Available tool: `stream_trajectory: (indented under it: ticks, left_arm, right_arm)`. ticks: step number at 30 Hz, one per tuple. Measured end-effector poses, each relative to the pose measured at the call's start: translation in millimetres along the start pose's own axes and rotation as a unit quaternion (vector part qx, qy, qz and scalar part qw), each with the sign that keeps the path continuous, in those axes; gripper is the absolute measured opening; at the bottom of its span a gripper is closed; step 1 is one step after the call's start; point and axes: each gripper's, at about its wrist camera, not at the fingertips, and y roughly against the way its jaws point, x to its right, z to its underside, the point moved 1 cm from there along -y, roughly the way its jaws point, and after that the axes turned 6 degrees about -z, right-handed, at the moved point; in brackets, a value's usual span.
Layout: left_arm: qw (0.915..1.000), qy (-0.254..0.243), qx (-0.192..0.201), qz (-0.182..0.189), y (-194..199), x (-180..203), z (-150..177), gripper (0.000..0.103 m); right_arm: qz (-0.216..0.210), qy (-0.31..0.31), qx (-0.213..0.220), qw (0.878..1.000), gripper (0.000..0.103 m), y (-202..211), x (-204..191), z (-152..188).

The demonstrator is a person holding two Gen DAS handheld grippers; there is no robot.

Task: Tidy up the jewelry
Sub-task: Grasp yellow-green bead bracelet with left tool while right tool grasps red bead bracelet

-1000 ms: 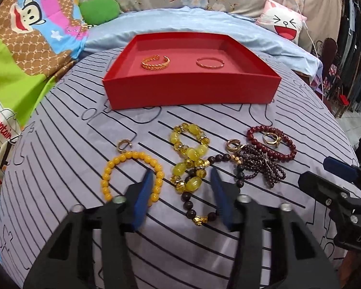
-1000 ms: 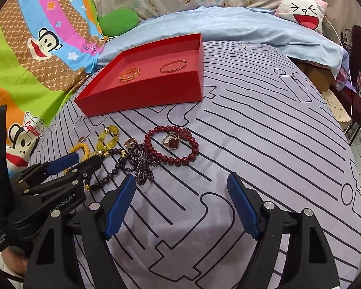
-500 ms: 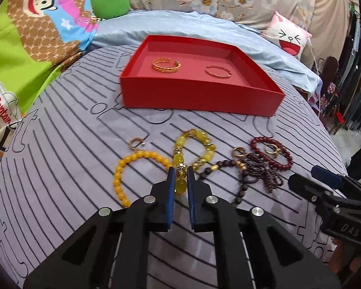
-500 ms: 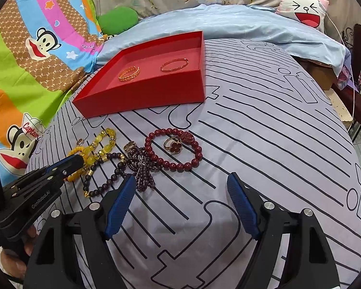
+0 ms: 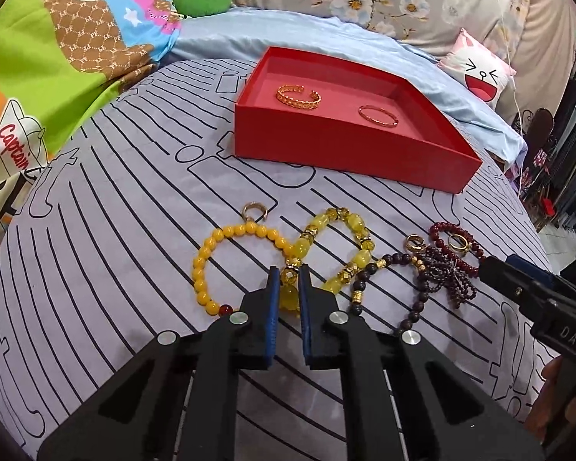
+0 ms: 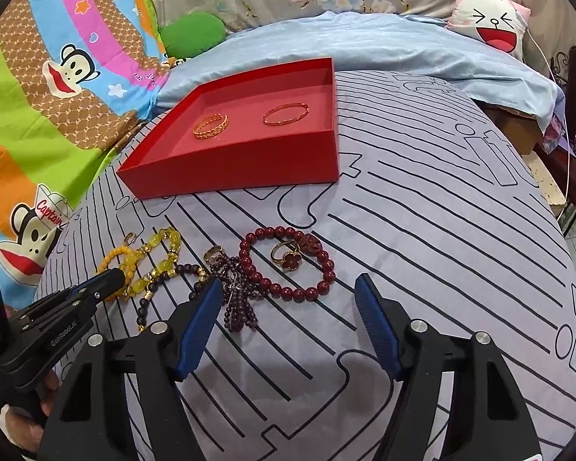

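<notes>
Left claw (image 5: 287,274) clamped on yellow bracelet (image 5: 336,246), near side of bed (image 5: 115,230), before red tray (image 5: 345,146). Right claw (image 6: 288,288) closing, empty, over dark red bracelet (image 6: 288,265).

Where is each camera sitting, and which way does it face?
Left wrist: on the left gripper, looking down along its fingers, shut on the yellow-green bracelet; right gripper at right edge.
Right wrist: on the right gripper, fingers closing, nothing between them, over the dark red bracelet; left gripper at left edge.
Both show the red tray.
</notes>
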Motion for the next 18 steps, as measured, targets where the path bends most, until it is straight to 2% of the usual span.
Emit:
stream_trajectory:
  ticks: [7, 18]
  left_arm:
    - [0.9999, -0.007, 0.006, -0.007, -1, 3, 1, 0.010]
    - [1.0000, -0.007, 0.002, -0.002, -6, 3, 3, 0.011]
  right_arm:
    - [0.011, -0.012, 0.001, 1.000, 0.060, -6, 9, -4]
    - [0.029, -0.011, -0.009, 0.999, 0.033, -19, 19, -5]
